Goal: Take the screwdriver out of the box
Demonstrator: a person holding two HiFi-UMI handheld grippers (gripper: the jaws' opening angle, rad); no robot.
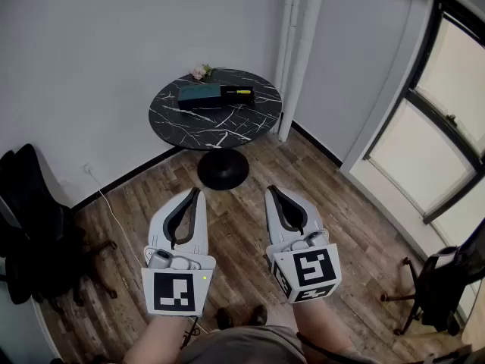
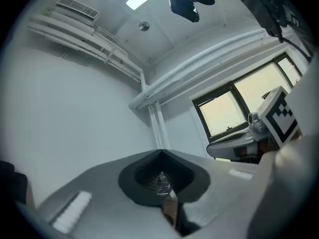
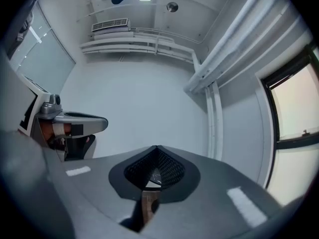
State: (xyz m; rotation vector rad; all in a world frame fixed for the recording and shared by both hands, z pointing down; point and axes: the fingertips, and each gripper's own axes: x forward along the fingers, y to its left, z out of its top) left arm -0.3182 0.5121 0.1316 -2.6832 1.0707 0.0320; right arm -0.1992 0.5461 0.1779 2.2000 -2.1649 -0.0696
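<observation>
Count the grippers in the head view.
2. The left gripper and the right gripper hang side by side over the wooden floor, short of the round table. None seems hidden.

You hold both grippers side by side in front of your body, slightly apart and pointing forward. Your left gripper (image 1: 195, 193) has its jaws closed tip to tip on nothing. Your right gripper (image 1: 271, 192) has its jaws together too, and is empty.

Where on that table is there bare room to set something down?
The near half of the round black marble table is bare, from its front rim to the teal flat box and black open case. The far side is crowded: those plus pink flowers.
</observation>
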